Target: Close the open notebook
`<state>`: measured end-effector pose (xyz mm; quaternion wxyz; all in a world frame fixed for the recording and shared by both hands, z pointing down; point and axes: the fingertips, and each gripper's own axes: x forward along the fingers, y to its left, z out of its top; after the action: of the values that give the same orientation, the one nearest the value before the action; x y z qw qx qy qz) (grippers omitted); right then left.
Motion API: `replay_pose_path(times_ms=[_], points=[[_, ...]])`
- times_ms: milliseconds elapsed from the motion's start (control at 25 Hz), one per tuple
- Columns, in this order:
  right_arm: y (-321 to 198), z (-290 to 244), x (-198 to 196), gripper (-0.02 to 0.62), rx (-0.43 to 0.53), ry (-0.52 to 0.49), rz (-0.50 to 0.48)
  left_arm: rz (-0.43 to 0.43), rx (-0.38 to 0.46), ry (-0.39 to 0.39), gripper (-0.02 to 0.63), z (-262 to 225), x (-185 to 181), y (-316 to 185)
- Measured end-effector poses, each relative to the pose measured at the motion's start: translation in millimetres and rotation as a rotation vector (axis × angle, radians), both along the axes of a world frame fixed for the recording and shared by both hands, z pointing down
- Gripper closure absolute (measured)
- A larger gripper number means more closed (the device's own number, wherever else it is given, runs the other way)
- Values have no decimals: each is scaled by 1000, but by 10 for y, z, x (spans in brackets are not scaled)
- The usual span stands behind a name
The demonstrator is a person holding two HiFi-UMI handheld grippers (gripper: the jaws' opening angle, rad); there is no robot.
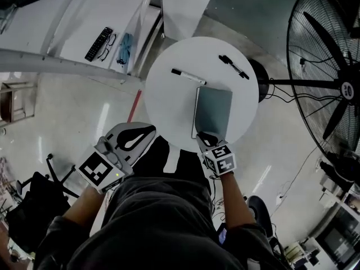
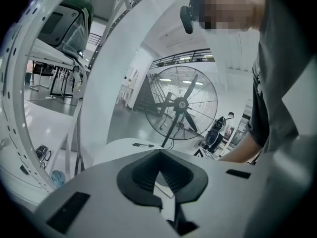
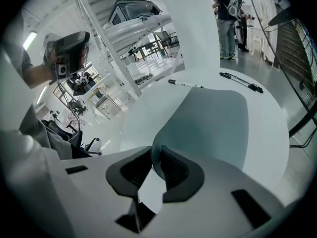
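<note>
The notebook (image 1: 214, 110) lies on the round white table (image 1: 169, 94), its grey-teal cover (image 3: 213, 128) facing up. My right gripper (image 1: 207, 138) sits at the notebook's near edge. In the right gripper view its jaws (image 3: 156, 156) stand narrow, with the cover's near edge bowed up between the pads. My left gripper (image 1: 147, 131) hangs off the table's near left rim with its tips together and nothing between them. In its own view the left gripper (image 2: 161, 153) points level across the table (image 2: 124, 145).
A marker (image 1: 188, 76) and a black pen (image 1: 233, 66) lie on the table beyond the notebook. A large floor fan (image 1: 326, 72) stands to the right. A white desk with a remote (image 1: 98, 44) is at far left, an office chair (image 1: 50, 184) at near left.
</note>
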<state>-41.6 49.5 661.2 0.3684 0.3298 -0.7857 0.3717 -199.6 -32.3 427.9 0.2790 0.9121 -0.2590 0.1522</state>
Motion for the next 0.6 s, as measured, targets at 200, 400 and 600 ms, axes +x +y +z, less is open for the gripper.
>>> replay_pose_path(times_ms=[200,400,600], points=[[18,75,-54,517,-19,10,-22,-18,-5,3,592,27,-50,-24],[51,114,-128,470,-61,7,-29,-26,-4,7,592,28,-57,-38],[75,96,-170,428,-82,-28,-34,-24,0,8,592,8,-15,-50]])
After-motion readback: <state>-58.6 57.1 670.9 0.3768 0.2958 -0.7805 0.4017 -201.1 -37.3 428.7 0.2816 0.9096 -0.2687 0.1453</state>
